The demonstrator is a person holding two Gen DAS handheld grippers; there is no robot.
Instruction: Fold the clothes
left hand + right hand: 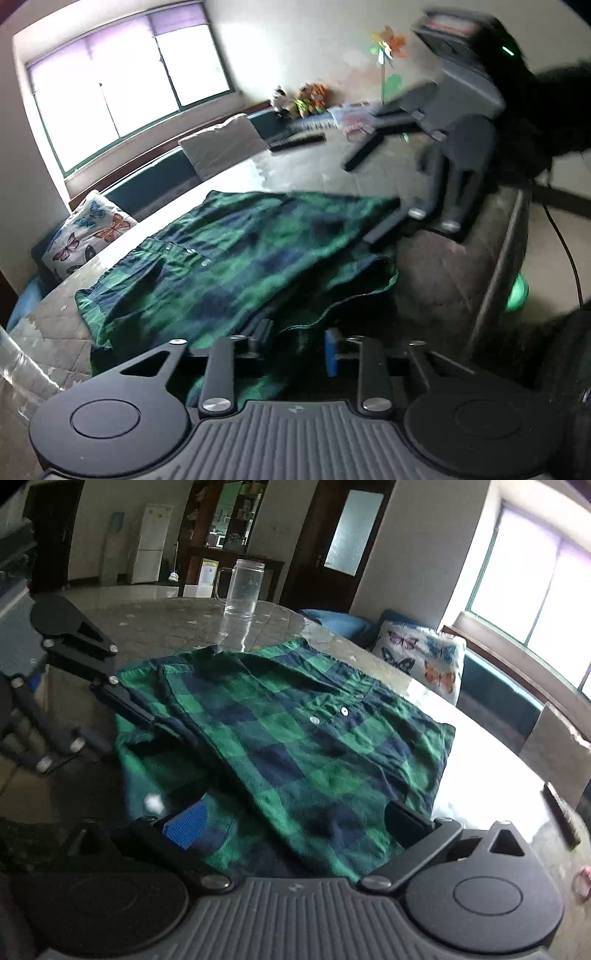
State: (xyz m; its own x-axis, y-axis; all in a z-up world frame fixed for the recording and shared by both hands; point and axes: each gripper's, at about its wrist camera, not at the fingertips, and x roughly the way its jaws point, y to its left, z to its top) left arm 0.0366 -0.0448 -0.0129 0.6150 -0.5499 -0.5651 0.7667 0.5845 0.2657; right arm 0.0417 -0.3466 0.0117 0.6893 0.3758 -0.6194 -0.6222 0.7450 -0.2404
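Left wrist view: green and navy plaid shirt (229, 266) spread flat on the glossy counter (295, 173), reaching from the near edge out toward the middle. Left gripper (297, 341) low over the near hem, jaws narrowed, a fold of plaid cloth lying between the fingers; cannot tell through the blur whether the pads actually press it. Right gripper (373, 201) at the far right corner of the shirt, fingers spread wide, one tip down at the cloth edge. Butterfly pillow (88, 236) on the left, beyond the counter's edge, under the window (125, 85).

Right wrist view: same shirt (288, 738) straight ahead, buttons (344, 711) facing up, near hem running in between the fingers. Right gripper (295, 821) open wide, blue pad (188, 827) on the left finger resting at the cloth, right finger standing apart over it; nothing clamped. Left gripper (147, 720) reaching in from the left onto the shirt's left edge. Clear glass jar (243, 587) upright on the far side of the counter (166, 627), well apart from the shirt.
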